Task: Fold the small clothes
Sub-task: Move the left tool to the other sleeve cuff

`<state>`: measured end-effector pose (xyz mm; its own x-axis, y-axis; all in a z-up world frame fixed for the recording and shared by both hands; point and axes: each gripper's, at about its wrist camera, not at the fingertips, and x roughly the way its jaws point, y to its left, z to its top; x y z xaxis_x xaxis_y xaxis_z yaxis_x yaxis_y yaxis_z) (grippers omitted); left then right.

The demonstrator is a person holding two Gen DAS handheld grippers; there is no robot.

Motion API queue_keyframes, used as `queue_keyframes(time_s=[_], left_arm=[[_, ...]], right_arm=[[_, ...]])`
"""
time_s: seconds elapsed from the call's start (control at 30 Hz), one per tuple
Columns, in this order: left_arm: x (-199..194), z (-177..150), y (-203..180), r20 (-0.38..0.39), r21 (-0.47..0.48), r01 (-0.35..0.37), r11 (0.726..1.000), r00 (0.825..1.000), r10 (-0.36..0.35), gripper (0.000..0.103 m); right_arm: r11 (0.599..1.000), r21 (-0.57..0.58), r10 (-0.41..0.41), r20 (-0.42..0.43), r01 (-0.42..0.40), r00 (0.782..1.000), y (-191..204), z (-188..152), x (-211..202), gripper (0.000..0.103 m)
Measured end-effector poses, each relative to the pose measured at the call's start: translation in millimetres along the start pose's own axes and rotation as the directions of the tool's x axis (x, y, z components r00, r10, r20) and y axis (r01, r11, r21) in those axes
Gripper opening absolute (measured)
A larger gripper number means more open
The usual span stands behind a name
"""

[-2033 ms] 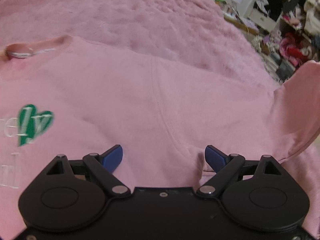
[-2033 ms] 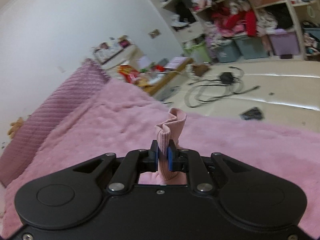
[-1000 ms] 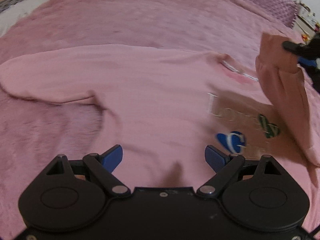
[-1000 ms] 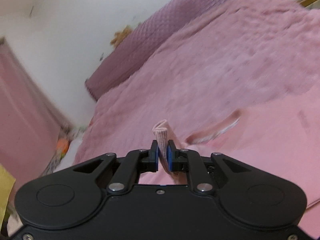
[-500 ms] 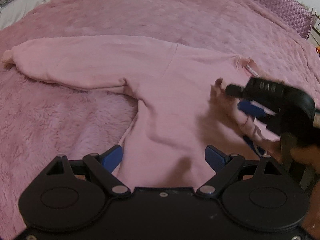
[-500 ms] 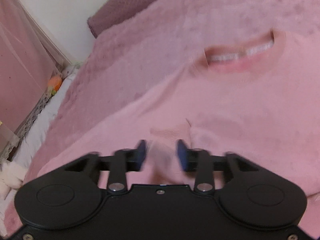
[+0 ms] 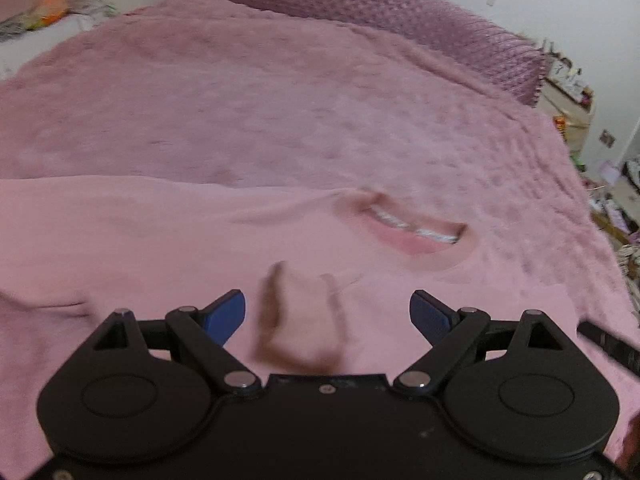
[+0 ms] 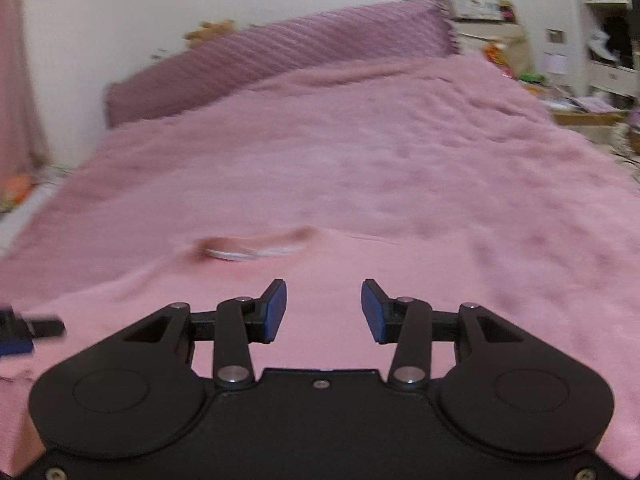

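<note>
A small pink sweatshirt (image 7: 160,240) lies flat on the fluffy pink blanket (image 7: 280,100). Its neck opening (image 7: 416,236) faces the far side, also seen as the collar (image 8: 256,246) in the right wrist view. One sleeve is folded over the body, and its cuff (image 7: 304,312) lies between the spread jaws of my left gripper (image 7: 328,314), which is open and touches nothing. My right gripper (image 8: 324,310) hovers over the sweatshirt (image 8: 328,272) near the collar, open with nothing between its blue pads. A tip of the right gripper (image 7: 604,344) shows at the right edge of the left wrist view.
A purple quilted headboard cushion (image 7: 400,16) runs along the bed's far end against a white wall. Cluttered shelves (image 8: 608,40) and a bedside cabinet (image 7: 568,100) stand to the right. The left gripper's tip (image 8: 24,332) shows at the left edge.
My right gripper carried the sleeve cuff across the sweatshirt's front, opened and let it go on the body, then drew back. My left gripper swung toward the collar and stayed open.
</note>
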<state>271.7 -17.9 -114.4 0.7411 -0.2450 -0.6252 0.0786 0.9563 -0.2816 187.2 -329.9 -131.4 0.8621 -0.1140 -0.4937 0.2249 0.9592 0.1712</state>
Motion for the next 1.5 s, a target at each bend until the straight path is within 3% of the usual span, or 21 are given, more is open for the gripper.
queue_keyframes(time_s=[0.17,0.33,0.43,0.67,0.87,1.03,1.2,1.33,1.4,1.5], left_arm=[[37,-3,-14,-0.033,0.008,0.068,0.998,0.997,-0.068,0.095],[72,-15,-7,-0.122,0.019,-0.008,1.0,0.992,0.01,0.095],[84,-24,0,-0.138,0.038,-0.049,0.998,0.989,0.054,0.095],[88,-36,3,-0.119,0.133,-0.058,0.989,0.99,0.074,0.095],[81,-26,11,-0.114,0.088,-0.009,0.996,0.993,0.019,0.095],[25,-1,43,-0.006,0.06,-0.02,0.998,1.0,0.02,0.095],[-36,17,124,0.07,-0.094,0.008,0.996,0.998,-0.002,0.095],[-76,29,194,0.126,-0.156,-0.093,0.983,0.986,0.113,0.095],[-92,32,229,0.139,-0.201,-0.151,0.968,0.974,0.18,0.095],[-113,34,286,0.154,-0.299,-0.179,0.937,0.96,0.232,0.095]], right_arm=[[1.0,0.021,-0.018,-0.04,0.019,0.999,-17,-11,4,0.042],[0.999,0.026,-0.026,-0.091,0.028,0.996,-28,-27,17,0.042],[0.997,0.055,-0.048,-0.131,0.055,0.99,-40,-37,24,0.04],[0.997,0.038,-0.065,-0.161,0.072,0.985,-45,-55,29,0.036],[0.994,0.035,-0.095,-0.175,0.103,0.98,-38,-47,26,0.037],[1.0,-0.002,-0.015,-0.104,0.014,0.994,-3,-26,6,0.039],[0.984,-0.099,0.145,-0.067,-0.151,0.987,73,-21,-6,0.039],[0.935,-0.198,0.281,-0.1,-0.295,0.955,144,-34,-9,0.039],[0.896,-0.239,0.352,-0.136,-0.376,0.926,180,-47,-8,0.039],[0.841,-0.31,0.407,-0.18,-0.444,0.896,231,-69,-2,0.039]])
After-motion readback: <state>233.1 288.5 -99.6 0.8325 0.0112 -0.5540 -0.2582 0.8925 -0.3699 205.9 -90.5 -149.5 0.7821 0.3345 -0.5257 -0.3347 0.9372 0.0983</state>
